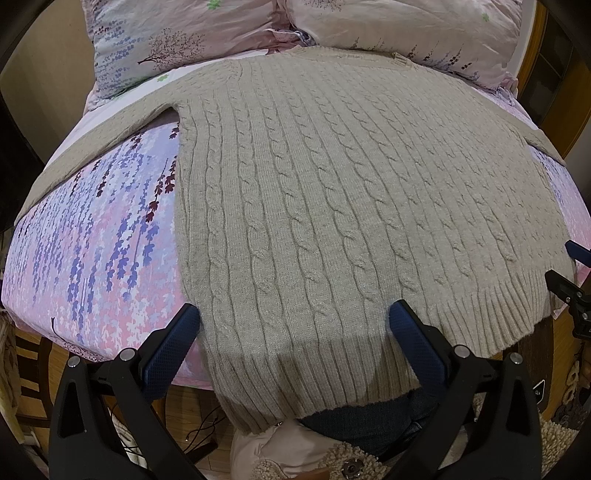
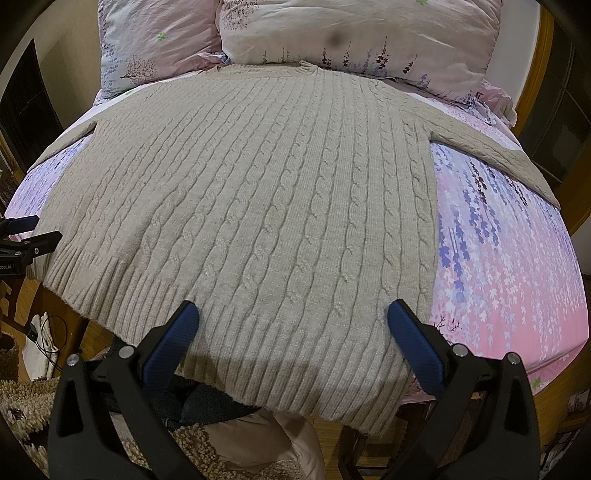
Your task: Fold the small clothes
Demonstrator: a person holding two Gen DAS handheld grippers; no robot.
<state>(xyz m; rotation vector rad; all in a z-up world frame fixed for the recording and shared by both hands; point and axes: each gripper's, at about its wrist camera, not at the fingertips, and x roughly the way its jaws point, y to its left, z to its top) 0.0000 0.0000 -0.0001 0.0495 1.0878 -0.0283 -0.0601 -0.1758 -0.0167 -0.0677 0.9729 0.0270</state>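
A beige cable-knit sweater (image 1: 332,192) (image 2: 266,199) lies flat on the bed, collar toward the pillows, both sleeves spread sideways, ribbed hem hanging over the near edge. My left gripper (image 1: 293,319) is open above the hem's left part, blue pads on either side of the knit, nothing clamped. My right gripper (image 2: 293,319) is open above the hem's right part, likewise holding nothing. The left wrist view catches the right gripper's tips (image 1: 570,280) at its right edge. In the right wrist view the left gripper's tips (image 2: 29,236) sit at the far left.
Floral pink and purple bedding (image 1: 92,240) (image 2: 509,258) covers the bed, with two pillows (image 2: 332,33) at the head. A wooden bed frame (image 2: 543,66) curves at right. Below the hem are a person's dark trousers (image 1: 362,424), a fleecy garment (image 2: 33,406), cables and wooden floor.
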